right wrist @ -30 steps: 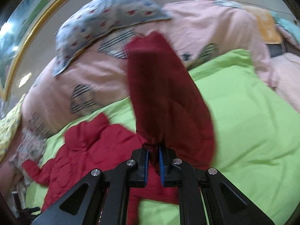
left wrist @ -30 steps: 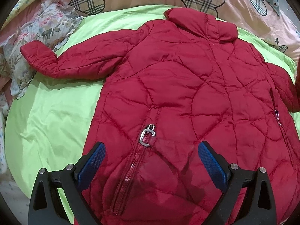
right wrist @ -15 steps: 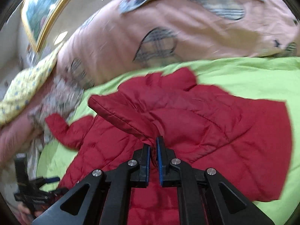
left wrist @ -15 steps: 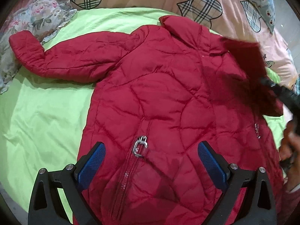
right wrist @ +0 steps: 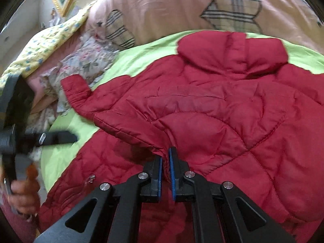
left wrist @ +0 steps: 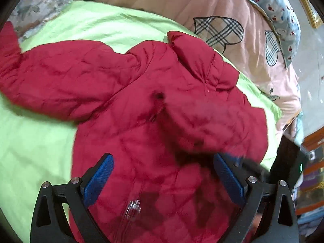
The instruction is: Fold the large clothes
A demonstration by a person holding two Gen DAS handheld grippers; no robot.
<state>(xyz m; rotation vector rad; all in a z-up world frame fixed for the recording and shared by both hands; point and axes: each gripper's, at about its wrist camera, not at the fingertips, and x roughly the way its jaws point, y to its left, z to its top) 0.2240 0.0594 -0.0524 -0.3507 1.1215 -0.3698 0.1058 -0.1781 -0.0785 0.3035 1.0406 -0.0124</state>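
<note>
A red quilted jacket [left wrist: 125, 133] lies front-up on a green sheet [left wrist: 36, 141], collar [left wrist: 194, 60] toward the pillows. My right gripper [right wrist: 166, 162] is shut on the cuff of one sleeve [right wrist: 202, 131], which is folded across the jacket's chest [left wrist: 212, 125]. The other sleeve [right wrist: 81, 93] stretches out flat to the left. My left gripper [left wrist: 164, 179] hovers open over the lower front of the jacket, nothing between its blue pads [left wrist: 99, 179]. A blurred metal zipper pull [left wrist: 132, 209] shows below it.
A pink duvet with plaid hearts [left wrist: 218, 30] and a spotted blue pillow [left wrist: 279, 14] lie beyond the collar. Floral fabric [right wrist: 89, 60] and a yellow quilt [right wrist: 40, 48] are bunched at the left. A hand [right wrist: 22, 192] holds the other tool. Shelves [left wrist: 311, 182] stand past the bed's right edge.
My right gripper has brought the sleeve down from the air and laid it across the jacket's chest. My left gripper has swung right over the jacket, still open.
</note>
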